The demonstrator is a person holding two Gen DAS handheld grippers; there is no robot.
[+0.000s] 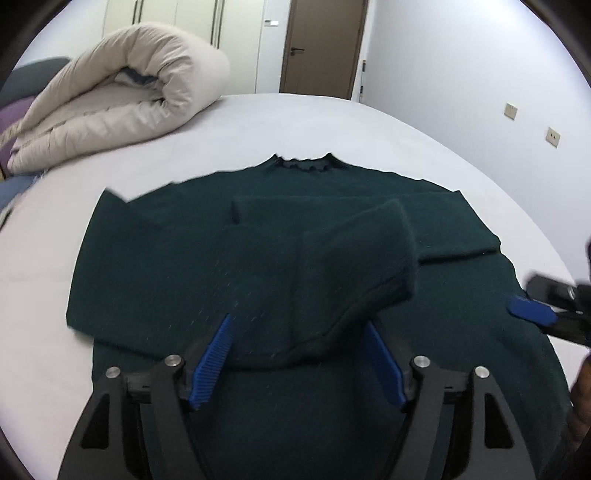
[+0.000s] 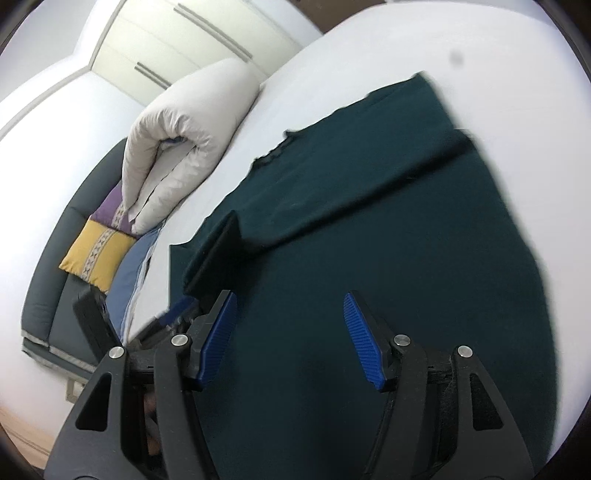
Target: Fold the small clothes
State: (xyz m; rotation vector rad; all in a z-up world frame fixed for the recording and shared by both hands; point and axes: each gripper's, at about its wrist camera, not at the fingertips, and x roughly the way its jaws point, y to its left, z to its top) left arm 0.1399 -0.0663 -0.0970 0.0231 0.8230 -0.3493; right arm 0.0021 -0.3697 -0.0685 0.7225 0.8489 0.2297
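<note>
Left claw [image 1: 295,354]: fingers apart, sleeve cuff [image 1: 369,273] draped loosely between them.
Right claw [image 2: 291,339]: apart, empty, above sweater [image 2: 369,221].
Sweater: flat on bed [image 1: 295,122], below duvet [image 1: 122,92].
Risk: unclamped cuff could slide off, undoing the fold.

It was a home bedroom. Ahead of the left jaws stretched a bed [image 1: 295,122] under a pale sheet, with a rolled duvet [image 1: 122,96] off to their left, a wardrobe [image 1: 177,14] and a brown door [image 1: 325,44] beyond. Left of the right jaws lay striped cushions [image 2: 99,251] against a padded headboard [image 2: 55,266].
</note>
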